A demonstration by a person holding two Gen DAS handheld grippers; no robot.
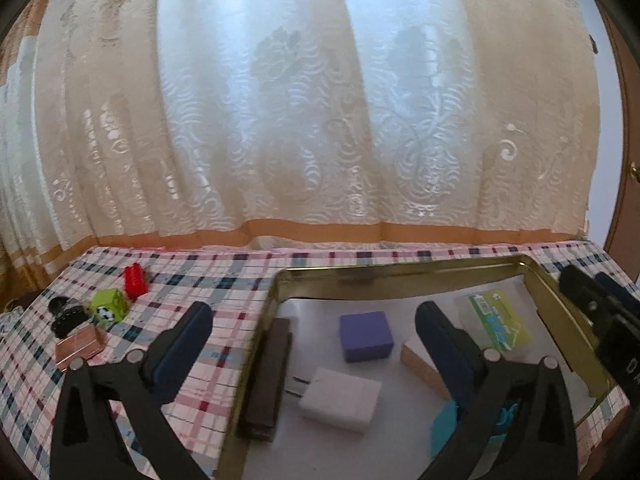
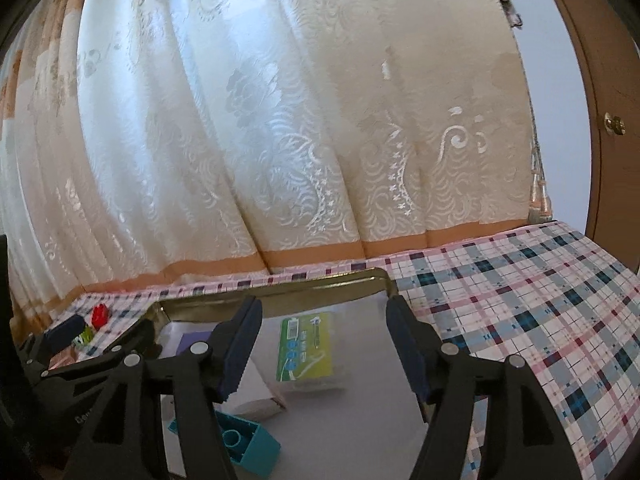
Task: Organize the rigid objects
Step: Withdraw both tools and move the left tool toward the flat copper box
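A: What have I got on the left gripper (image 1: 312,340)?

B: Jaws spread wide, nothing between them. It hangs over the left wall of the tray (image 1: 400,270), one finger above the cloth (image 1: 208,276), the other above the tray floor.

A: And the right gripper (image 2: 324,344)?

B: Also wide open and empty, over the tray's right half, above the green card (image 2: 306,346).

A: I count the tray's load: purple block (image 1: 365,336), white charger (image 1: 340,398), dark bar (image 1: 268,380) along the left wall, a wooden piece (image 1: 418,360), teal brick (image 2: 244,446).

B: Outside, left on the cloth: red brick (image 1: 135,281), green cube (image 1: 109,306), a copper box (image 1: 78,350) and a black item (image 1: 64,314) I cannot identify.
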